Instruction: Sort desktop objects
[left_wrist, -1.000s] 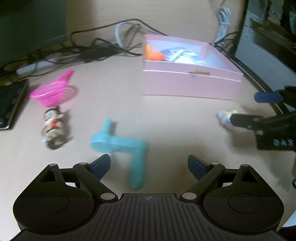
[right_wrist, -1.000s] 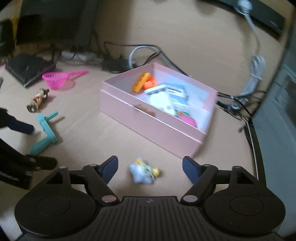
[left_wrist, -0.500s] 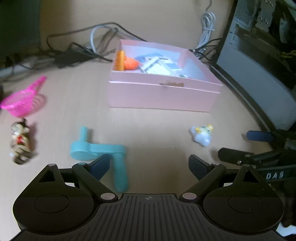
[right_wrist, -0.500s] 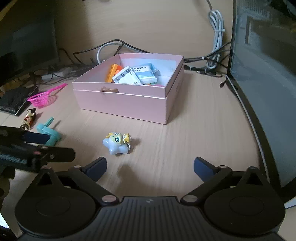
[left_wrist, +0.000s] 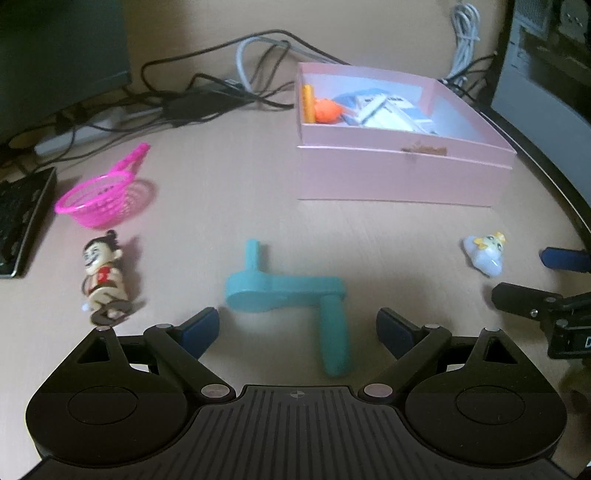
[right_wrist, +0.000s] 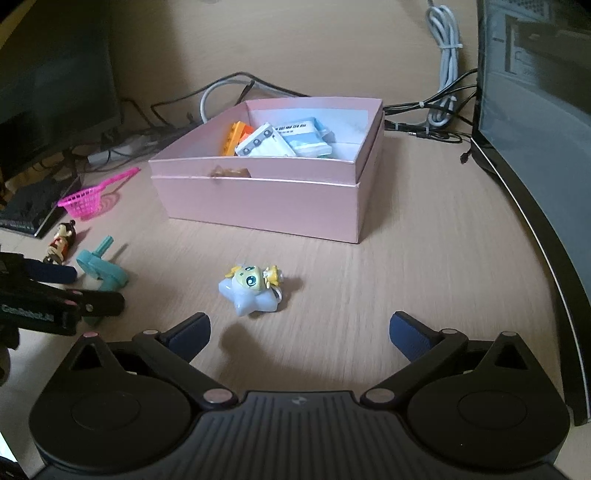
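Note:
My left gripper (left_wrist: 297, 328) is open, with a teal crank handle (left_wrist: 291, 291) on the desk between and just ahead of its fingertips. A small doll figure (left_wrist: 101, 275) and a pink toy net (left_wrist: 107, 194) lie to its left. My right gripper (right_wrist: 299, 330) is open and empty, a little behind a pale blue star toy (right_wrist: 253, 290). The pink box (right_wrist: 266, 192) stands beyond, holding an orange piece, packets and other items. The box also shows in the left wrist view (left_wrist: 399, 177), as does the star toy (left_wrist: 485, 253).
Cables (left_wrist: 207, 96) and a power strip lie along the back wall. A keyboard (left_wrist: 18, 218) sits at far left, a dark monitor (right_wrist: 55, 81) behind it. A computer case (right_wrist: 535, 103) stands along the right edge. Bare desk lies right of the box.
The left gripper's view has swung back left, so the crank handle sits centred between its fingers. The right gripper has moved slightly closer to the star toy. Both stay open.

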